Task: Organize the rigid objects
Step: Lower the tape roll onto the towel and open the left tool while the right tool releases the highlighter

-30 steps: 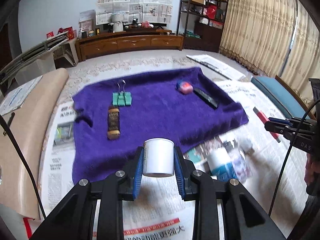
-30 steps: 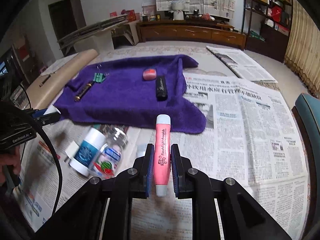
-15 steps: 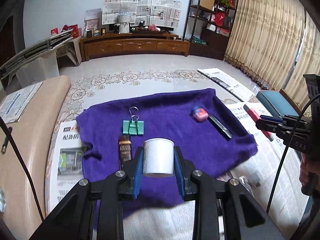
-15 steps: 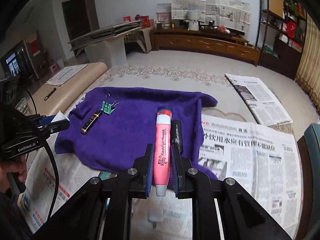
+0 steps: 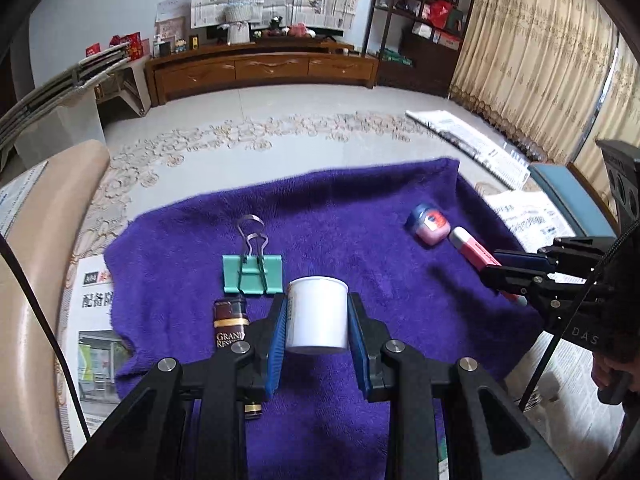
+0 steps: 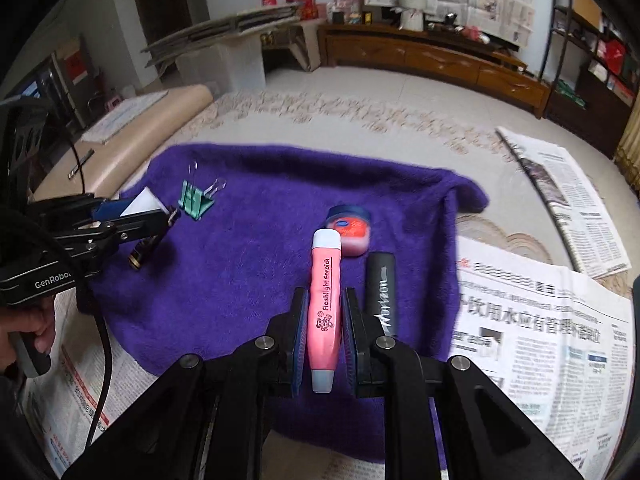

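Note:
My left gripper (image 5: 317, 320) is shut on a small white cylindrical jar (image 5: 317, 314), held above the near middle of a purple towel (image 5: 360, 248). A green binder clip (image 5: 252, 274) and a dark brown tube (image 5: 230, 322) lie just beyond and left of it. My right gripper (image 6: 324, 322) is shut on a pink "Flashlight Earpick" stick (image 6: 325, 300), over the towel (image 6: 260, 248). Its tip lies beside a pink jar with a blue lid (image 6: 349, 230); a black bar (image 6: 382, 294) lies to its right. From the left wrist camera, the right gripper (image 5: 496, 266) is at the right edge.
Newspapers (image 6: 540, 320) cover the floor around the towel. A beige cushion (image 5: 36, 260) borders the left side. A blue seat (image 5: 560, 188) sits at the right. A wooden cabinet (image 5: 260, 68) and shelves stand far back. A hand (image 6: 24, 332) grips the left tool.
Both grippers have moved forward from the newspaper to above the towel, each keeping its object. The bottles on the newspaper have dropped out of view.

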